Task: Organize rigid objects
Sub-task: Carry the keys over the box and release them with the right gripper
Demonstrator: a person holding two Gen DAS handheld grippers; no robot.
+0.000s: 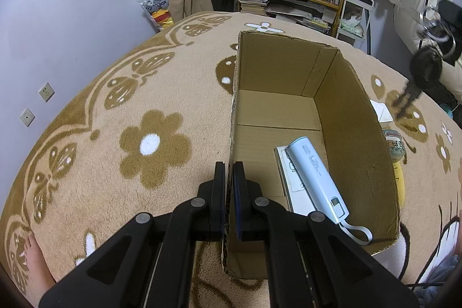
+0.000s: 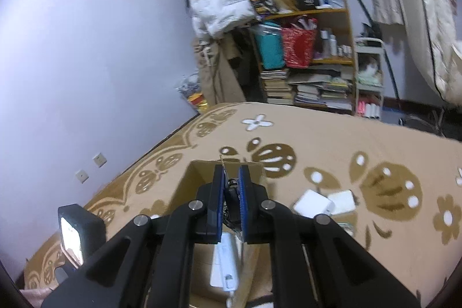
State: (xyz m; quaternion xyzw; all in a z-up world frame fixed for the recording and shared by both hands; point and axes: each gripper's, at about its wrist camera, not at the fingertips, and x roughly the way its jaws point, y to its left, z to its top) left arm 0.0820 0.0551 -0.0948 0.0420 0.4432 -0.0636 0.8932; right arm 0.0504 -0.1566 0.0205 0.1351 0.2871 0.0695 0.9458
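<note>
The left gripper (image 1: 229,178) pinches the box (image 1: 361,134) wall to steady it; the right gripper (image 2: 232,192), jaws shut on keys (image 1: 427,68), carries them over.

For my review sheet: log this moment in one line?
left gripper: clamps cardboard box wall | right gripper: carries keys | box: power bank

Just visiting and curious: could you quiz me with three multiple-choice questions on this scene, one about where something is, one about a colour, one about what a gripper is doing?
1. Where is the power bank?
A. on the carpet
B. in the box
C. on the shelf

2. What colour is the power bank?
A. red
B. black
C. pale blue

3. What is the left gripper doing?
A. clamping the box wall
B. hanging open
C. holding keys

Answers: 1 B, it lies on the box floor. 2 C, its casing is pale blue. 3 A, the cardboard edge sits between its closed fingers.
</note>
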